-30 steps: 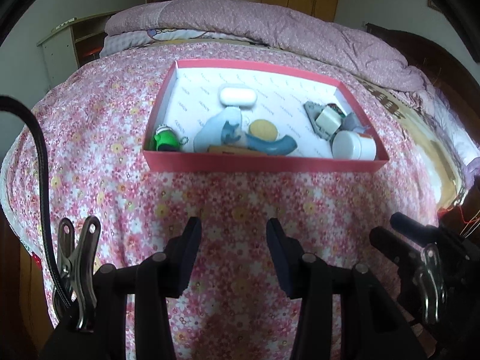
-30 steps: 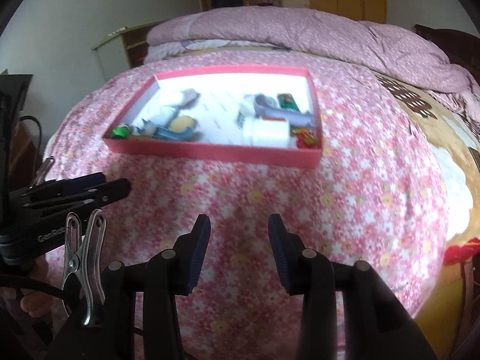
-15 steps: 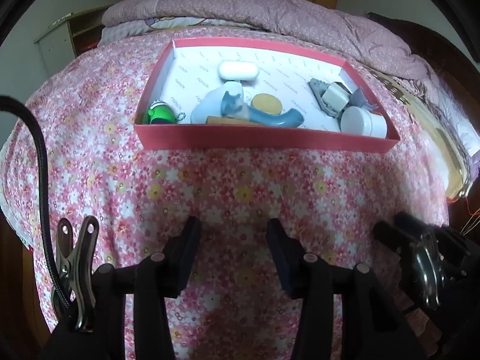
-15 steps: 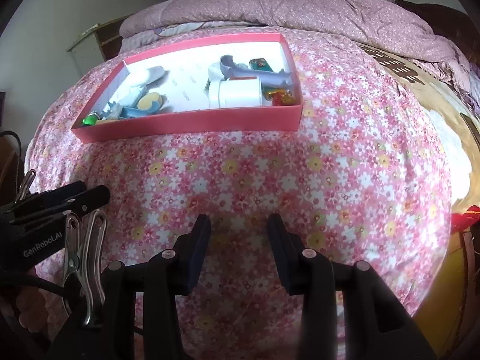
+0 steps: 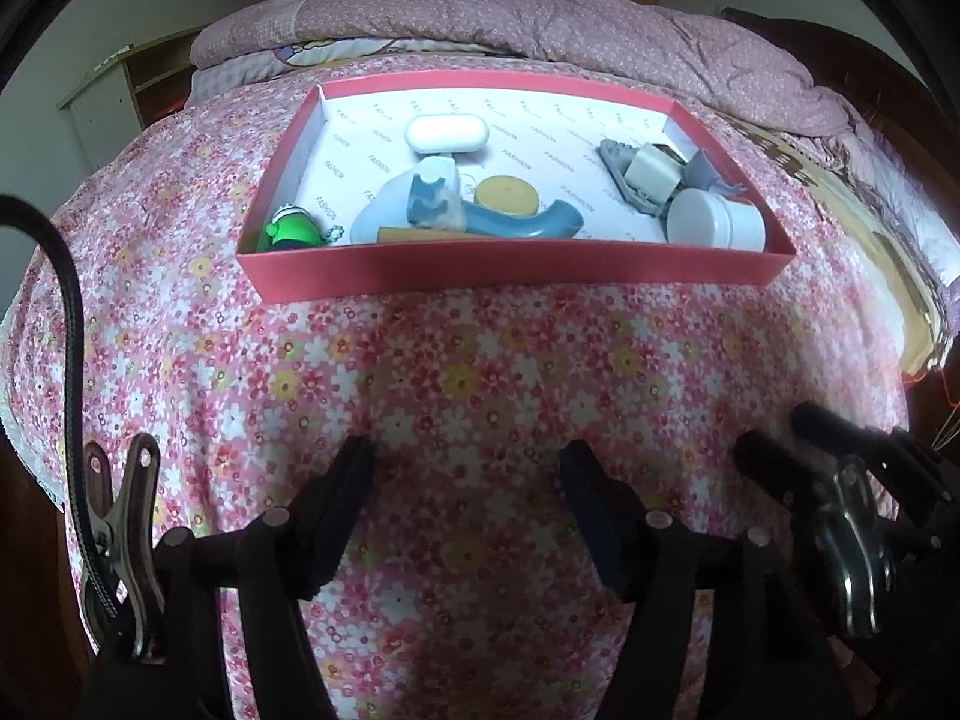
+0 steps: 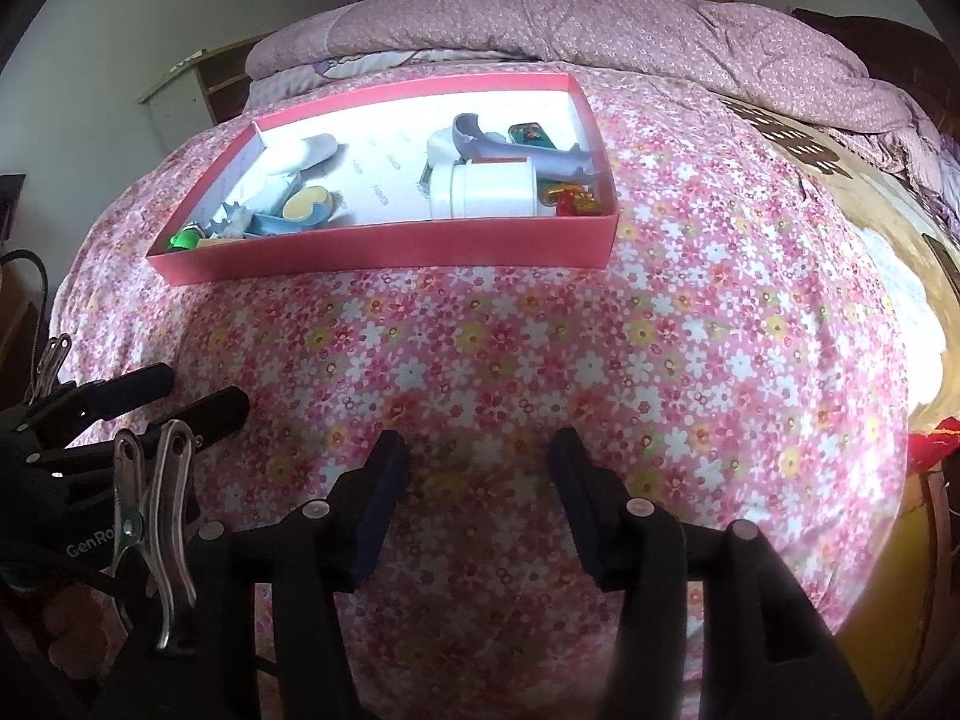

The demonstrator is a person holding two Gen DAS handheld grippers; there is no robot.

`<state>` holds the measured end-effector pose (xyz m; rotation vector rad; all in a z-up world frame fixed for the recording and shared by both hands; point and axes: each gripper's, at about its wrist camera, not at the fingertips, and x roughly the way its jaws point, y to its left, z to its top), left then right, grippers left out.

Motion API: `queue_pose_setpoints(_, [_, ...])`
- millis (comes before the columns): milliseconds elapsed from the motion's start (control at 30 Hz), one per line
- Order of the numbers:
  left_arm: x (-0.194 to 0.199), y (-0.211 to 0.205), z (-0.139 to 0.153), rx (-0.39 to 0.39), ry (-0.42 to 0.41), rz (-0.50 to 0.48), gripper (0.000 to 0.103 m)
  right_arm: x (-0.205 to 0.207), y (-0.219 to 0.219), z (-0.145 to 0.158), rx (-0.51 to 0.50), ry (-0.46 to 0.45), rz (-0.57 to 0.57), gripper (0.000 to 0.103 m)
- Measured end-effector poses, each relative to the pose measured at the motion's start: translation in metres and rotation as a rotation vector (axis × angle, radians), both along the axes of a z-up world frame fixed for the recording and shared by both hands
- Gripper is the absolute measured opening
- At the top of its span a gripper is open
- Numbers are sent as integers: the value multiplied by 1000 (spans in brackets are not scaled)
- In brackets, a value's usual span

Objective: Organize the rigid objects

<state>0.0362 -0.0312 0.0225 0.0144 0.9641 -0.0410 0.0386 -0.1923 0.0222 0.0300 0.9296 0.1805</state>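
Red box [image 5: 516, 267] mid-bed [image 5: 456, 372], holding jar [image 5: 714, 221], case [image 5: 447, 133] and toys, now nearer than before; left gripper [image 5: 465, 492] and right gripper [image 6: 477, 483] agape, empty, approaching.

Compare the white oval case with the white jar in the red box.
The white oval case is a flat, rounded pill shape lying near the box's far wall; the white jar is a cylinder tipped on its side at the near right corner. The case lies apart from other items, while the jar sits close against the grey pieces beside it. Both are plain white and lie inside the red box.
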Motion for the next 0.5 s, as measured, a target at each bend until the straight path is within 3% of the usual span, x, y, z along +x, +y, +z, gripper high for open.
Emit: queue_pose_setpoints(500, [1,-5,-2,17,7,5,76,1,0,-1,16,3,-2,57])
